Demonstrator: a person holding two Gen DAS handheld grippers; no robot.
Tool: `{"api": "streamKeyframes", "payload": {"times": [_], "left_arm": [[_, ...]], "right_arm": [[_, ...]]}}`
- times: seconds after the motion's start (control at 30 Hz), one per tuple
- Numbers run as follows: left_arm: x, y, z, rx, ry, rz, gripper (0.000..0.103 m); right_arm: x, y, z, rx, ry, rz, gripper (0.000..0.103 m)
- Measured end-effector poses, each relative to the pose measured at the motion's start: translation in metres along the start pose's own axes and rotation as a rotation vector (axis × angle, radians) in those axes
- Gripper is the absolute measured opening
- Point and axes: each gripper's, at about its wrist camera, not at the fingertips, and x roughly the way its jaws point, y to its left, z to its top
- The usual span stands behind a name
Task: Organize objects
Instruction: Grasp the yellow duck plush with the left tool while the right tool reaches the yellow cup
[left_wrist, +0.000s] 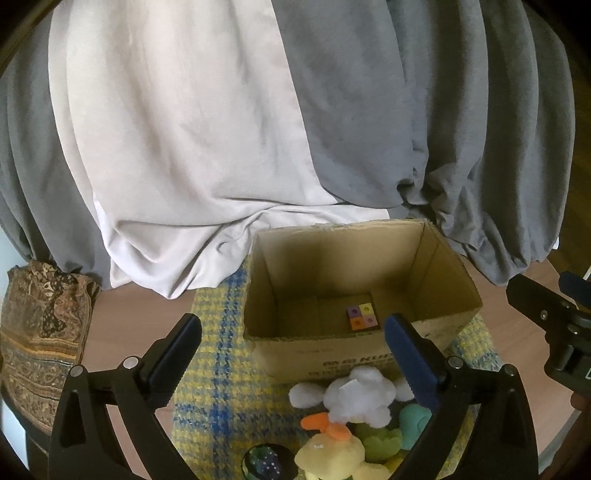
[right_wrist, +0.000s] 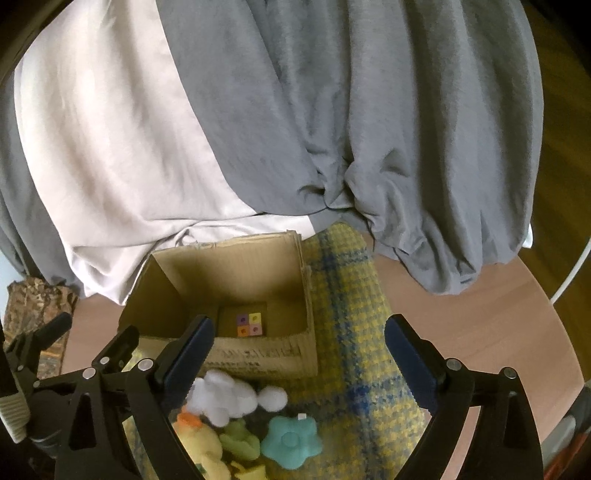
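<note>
An open cardboard box (left_wrist: 454, 295) (right_wrist: 310, 347) stands on a yellow-and-blue checked mat (left_wrist: 218, 354) (right_wrist: 354, 332). Inside lies a small block of four coloured cubes (left_wrist: 363, 316) (right_wrist: 250, 324). In front of the box lie a white plush toy (left_wrist: 354, 398) (right_wrist: 221, 400), a yellow duck plush with an orange beak (left_wrist: 332, 450) (right_wrist: 201, 443), a teal flower-shaped piece (right_wrist: 290, 441) (left_wrist: 415, 419) and green pieces (left_wrist: 380, 441) (right_wrist: 240, 439). My left gripper (left_wrist: 293, 334) is open and empty above the toys. My right gripper (right_wrist: 297, 334) is open and empty to its right.
A round wooden table (right_wrist: 461, 314) carries everything. Grey and white draped cloth (left_wrist: 221, 129) hangs behind the box. A folded patterned brown fabric (left_wrist: 40, 332) lies at the table's left. A dark round object with dots (left_wrist: 264, 461) lies by the duck. The right gripper's body shows in the left wrist view (left_wrist: 546, 321).
</note>
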Motion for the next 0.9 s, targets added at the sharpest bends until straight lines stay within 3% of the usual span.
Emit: {"api": "streamKeyframes", "payload": {"times": [0.57,0.9], "left_arm": [[-0.024,-0.003,-0.048,0.009,-0.026,0.007,0.102],[-0.015,-0.003,-0.083,0.001,0.020,-0.011,0.102]], "right_arm": [[-0.023,-0.003,-0.049,-0.003,-0.010,-0.009,0.094],[-0.024,-0.004,-0.080,-0.019,0.010,-0.024,0.094]]}}
